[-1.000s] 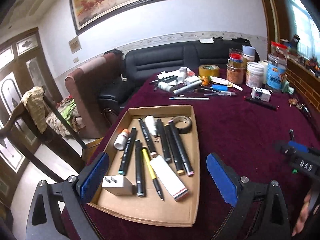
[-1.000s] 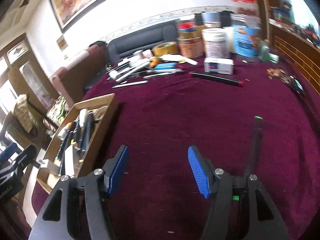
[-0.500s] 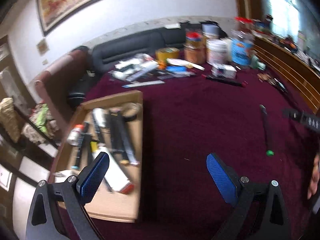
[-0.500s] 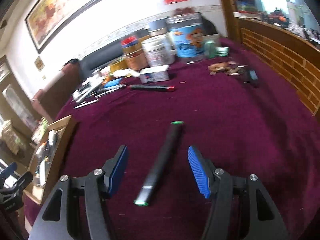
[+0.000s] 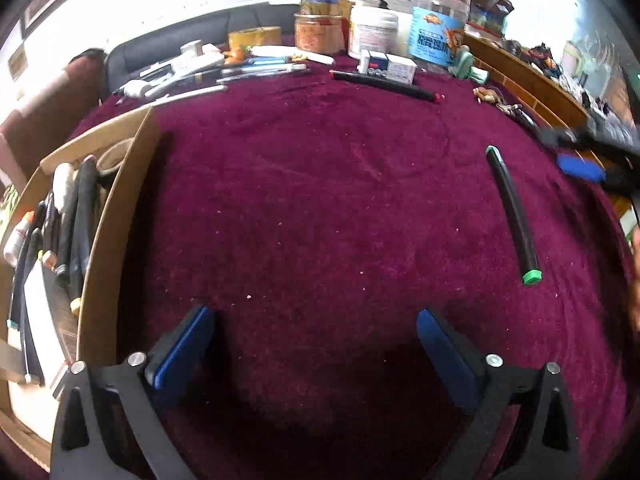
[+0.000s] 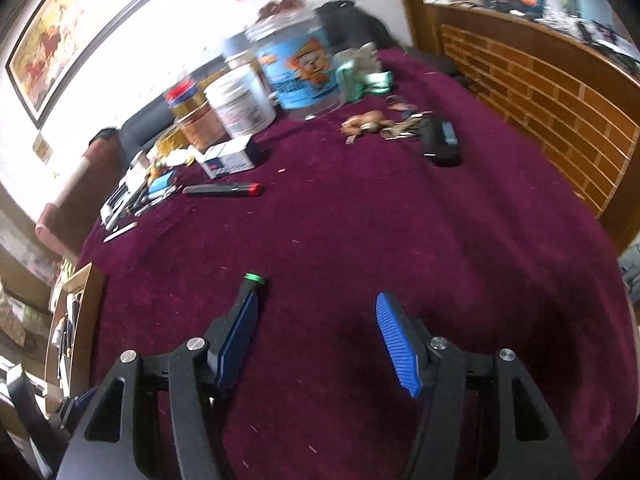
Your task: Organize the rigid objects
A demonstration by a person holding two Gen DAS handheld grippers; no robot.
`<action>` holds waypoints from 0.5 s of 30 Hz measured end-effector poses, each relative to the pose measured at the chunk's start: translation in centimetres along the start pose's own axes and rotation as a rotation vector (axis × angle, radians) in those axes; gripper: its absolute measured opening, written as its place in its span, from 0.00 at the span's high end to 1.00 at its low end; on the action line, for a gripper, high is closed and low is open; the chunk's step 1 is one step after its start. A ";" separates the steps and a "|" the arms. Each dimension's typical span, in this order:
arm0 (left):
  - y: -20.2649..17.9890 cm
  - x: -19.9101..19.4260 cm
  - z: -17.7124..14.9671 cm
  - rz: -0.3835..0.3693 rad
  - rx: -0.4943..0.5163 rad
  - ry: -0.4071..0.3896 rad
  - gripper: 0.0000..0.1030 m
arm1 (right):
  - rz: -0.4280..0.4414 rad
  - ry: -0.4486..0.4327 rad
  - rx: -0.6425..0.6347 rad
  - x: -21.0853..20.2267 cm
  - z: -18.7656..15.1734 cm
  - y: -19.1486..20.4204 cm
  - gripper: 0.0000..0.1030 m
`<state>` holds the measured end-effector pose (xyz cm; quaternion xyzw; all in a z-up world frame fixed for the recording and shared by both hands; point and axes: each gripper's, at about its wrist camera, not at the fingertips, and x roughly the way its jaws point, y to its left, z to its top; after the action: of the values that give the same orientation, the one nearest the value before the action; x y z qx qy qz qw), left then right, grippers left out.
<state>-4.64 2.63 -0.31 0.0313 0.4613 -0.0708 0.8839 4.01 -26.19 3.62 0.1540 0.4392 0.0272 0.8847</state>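
The left hand-held gripper (image 5: 312,344) hangs over bare maroon velvet tablecloth (image 5: 320,208), its blue-padded jaws spread wide with nothing between them. The right hand-held gripper (image 6: 316,332) is likewise spread and pinches nothing; its left pad sits just over the black marker with green end caps (image 5: 514,212), which lies flat on the cloth, well to the right of the left gripper, one green cap peeking out past the pad in the right wrist view.

At the left edge stands the shallow brown cardboard tray (image 5: 120,184), filled with black markers, a white tube and a roll of tape. Between tray and marker the cloth is clear apart from specks. Along the far side of the table: a black pen with a red tip (image 5: 386,85), a small white box (image 5: 387,67), a clear plastic jar with blue label and red lid (image 5: 440,20), a white tub (image 5: 374,32), a roll of yellow tape (image 5: 255,37) and a scatter of pens and white items. Near the brick-patterned wooden rail lie a black rectangular device (image 6: 440,142) and a bunch of keys (image 6: 384,124).

A second ago the left camera looked straight down on the tray; now the tray has slid to the left margin and the marker has come into view. In the right view the marker has shifted from the right side, through the middle of the jaws, to the left pad.
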 end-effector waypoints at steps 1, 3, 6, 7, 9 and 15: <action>-0.2 0.0 0.0 0.002 0.000 -0.001 0.01 | 0.004 0.013 -0.012 0.9 0.7 0.7 0.41; -0.3 0.0 -0.1 0.001 -0.005 -0.006 0.01 | -0.002 0.028 -0.034 2.3 1.9 1.9 0.41; -0.6 -0.1 -0.2 0.007 -0.007 -0.009 0.01 | 0.004 0.062 -0.088 4.9 4.6 4.5 0.41; -0.6 -0.1 -0.3 0.009 -0.007 -0.009 0.01 | 0.009 0.072 -0.102 5.6 5.2 5.1 0.41; -0.3 -0.1 -0.1 0.009 -0.007 -0.010 0.01 | 0.013 0.099 -0.149 7.2 6.7 6.9 0.41; 0.1 0.3 0.3 0.007 -0.007 -0.012 0.01 | -0.065 0.143 -0.338 12.3 9.8 12.5 0.41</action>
<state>-4.26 2.69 -0.38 0.0295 0.4561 -0.0661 0.8870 20.34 -14.46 3.38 -0.0134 0.4949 0.0831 0.8649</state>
